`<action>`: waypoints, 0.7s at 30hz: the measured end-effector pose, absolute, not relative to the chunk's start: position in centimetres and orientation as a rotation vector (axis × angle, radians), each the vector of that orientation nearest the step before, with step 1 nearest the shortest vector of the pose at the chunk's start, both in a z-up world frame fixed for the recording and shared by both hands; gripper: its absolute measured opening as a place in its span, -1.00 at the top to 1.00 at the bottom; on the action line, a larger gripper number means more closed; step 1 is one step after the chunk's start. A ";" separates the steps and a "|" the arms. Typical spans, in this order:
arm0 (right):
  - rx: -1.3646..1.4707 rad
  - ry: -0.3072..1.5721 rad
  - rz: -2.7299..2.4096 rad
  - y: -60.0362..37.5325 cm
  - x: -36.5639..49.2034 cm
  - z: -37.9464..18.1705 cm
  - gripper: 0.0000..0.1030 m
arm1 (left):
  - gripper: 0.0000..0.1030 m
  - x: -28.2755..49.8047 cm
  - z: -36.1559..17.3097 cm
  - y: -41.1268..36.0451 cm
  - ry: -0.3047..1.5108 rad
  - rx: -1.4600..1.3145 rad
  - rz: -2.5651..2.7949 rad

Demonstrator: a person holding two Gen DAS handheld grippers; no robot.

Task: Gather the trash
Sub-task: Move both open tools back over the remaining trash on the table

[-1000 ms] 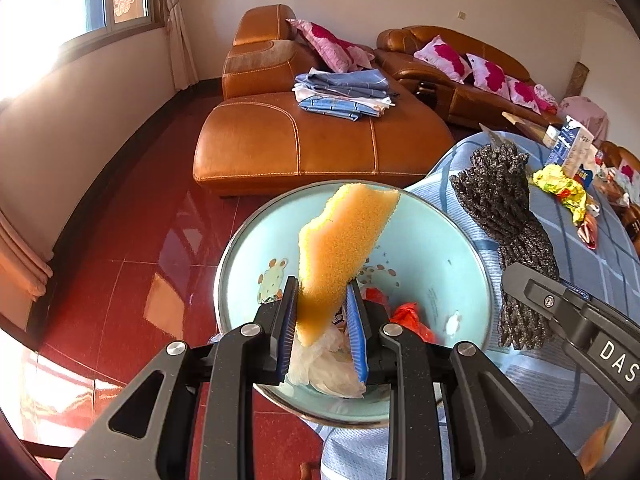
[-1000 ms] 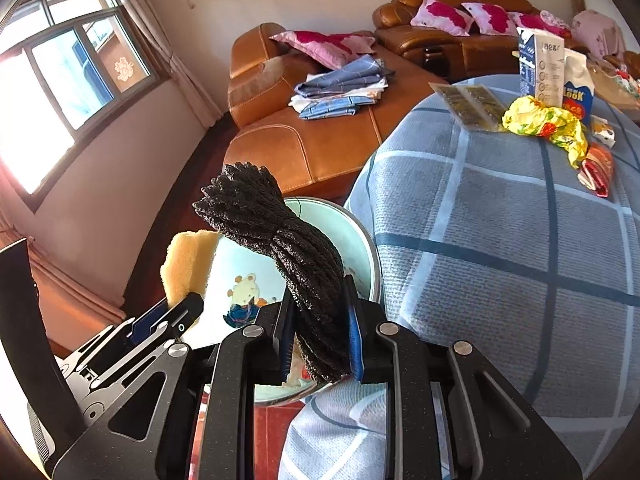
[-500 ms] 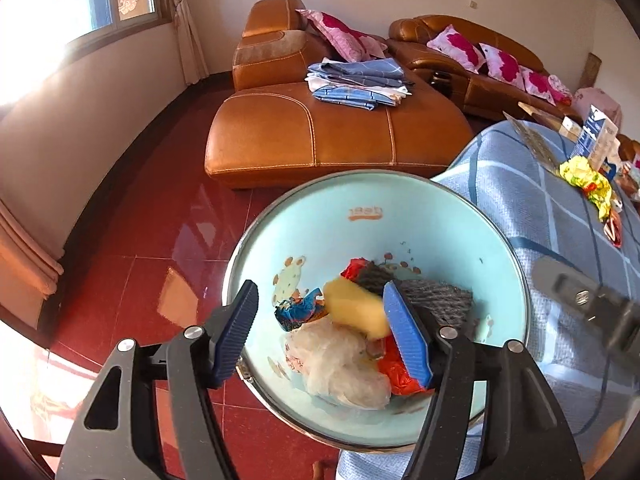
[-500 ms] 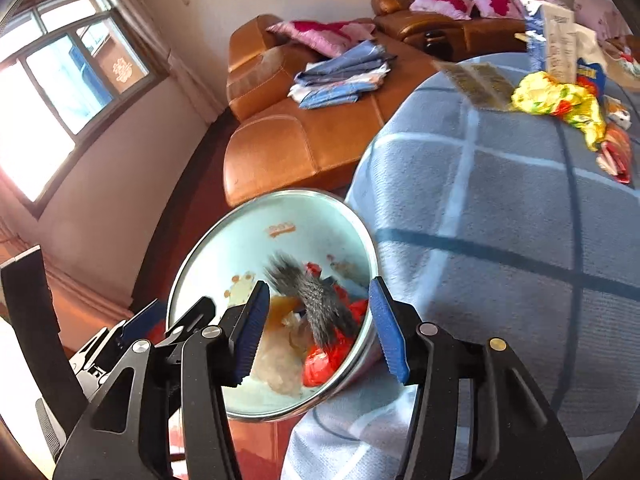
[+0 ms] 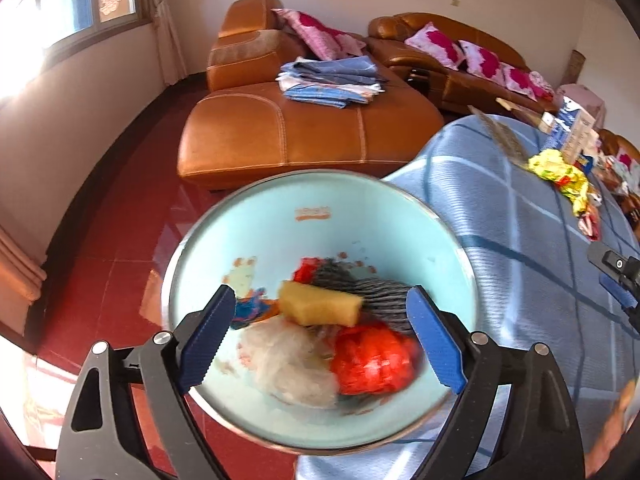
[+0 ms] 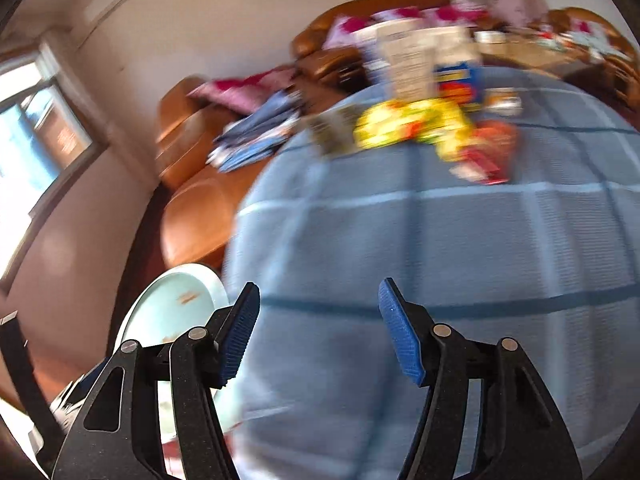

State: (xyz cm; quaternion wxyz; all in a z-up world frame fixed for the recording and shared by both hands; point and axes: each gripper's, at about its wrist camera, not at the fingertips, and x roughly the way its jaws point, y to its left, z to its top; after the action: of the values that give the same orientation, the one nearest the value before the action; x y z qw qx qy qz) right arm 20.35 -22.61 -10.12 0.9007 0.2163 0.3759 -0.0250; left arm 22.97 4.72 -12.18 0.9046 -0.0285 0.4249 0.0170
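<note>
Now: left claw [image 5: 320, 332] wide and still spreading, nothing between its pads; it hangs over the basin [image 5: 452, 240]. Right claw [image 6: 318, 328] also opening, empty, over bare table [image 6: 440, 248]; that view is blurred.

Basin contents: yellow sponge [image 5: 320, 304] on top, dark scrubber [image 5: 372, 296] behind it, red wrapper [image 5: 372, 356], whitish plastic wad [image 5: 288, 364], a blue-orange scrap [image 5: 250, 310]. Basin sits just off the table edge, above red floor; what carries it is not visible.

Remaining trash: yellow wrapper [image 6: 408, 124] and red packet [image 6: 484, 160] lie at the far side of the table, near the cartons [image 6: 416, 60].

Judgement on handling: both look like thin film, light, crinkly, slippery, not fragile. Best pinched across a raised fold or bunched ridge, since a flat edge would likely slide out of the pads.
</note>
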 end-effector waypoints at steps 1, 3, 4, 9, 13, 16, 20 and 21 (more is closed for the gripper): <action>0.469 0.777 -0.095 -24.3 20.3 -10.3 -0.21 | -0.67 23.1 -12.0 4.0 0.872 -0.051 0.020; 0.522 0.774 -0.173 -27.7 20.3 -10.7 -0.24 | -0.69 23.5 -11.8 2.8 0.863 -0.036 -0.012; 0.546 0.770 -0.208 -29.4 20.5 -10.9 -0.24 | -0.70 23.7 -11.6 2.0 0.860 -0.028 -0.031; 0.561 0.783 -0.286 -33.9 23.0 -11.0 -0.24 | -0.72 25.7 -10.6 -1.9 0.841 0.013 -0.102; 0.498 0.817 -0.318 -33.9 26.8 -10.9 -0.44 | -0.72 27.3 -10.0 -4.3 0.842 0.032 -0.139; 0.495 0.842 -0.337 -34.0 29.2 -11.5 -0.44 | -0.72 28.2 -9.7 -4.9 0.836 0.053 -0.136; 0.444 0.901 -0.369 -33.5 31.3 -12.8 -0.41 | -0.72 29.4 -9.8 -5.4 0.849 0.049 -0.129; 0.419 0.903 -0.376 -33.3 31.4 -12.8 -0.37 | -0.72 29.7 -9.8 -5.6 0.851 0.056 -0.128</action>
State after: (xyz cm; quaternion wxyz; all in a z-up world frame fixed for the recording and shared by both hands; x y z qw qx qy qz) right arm 31.39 -33.30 -12.84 0.8617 0.1999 0.4306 -0.1790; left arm 29.67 -5.61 -9.83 0.9085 0.0273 0.4125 -0.0619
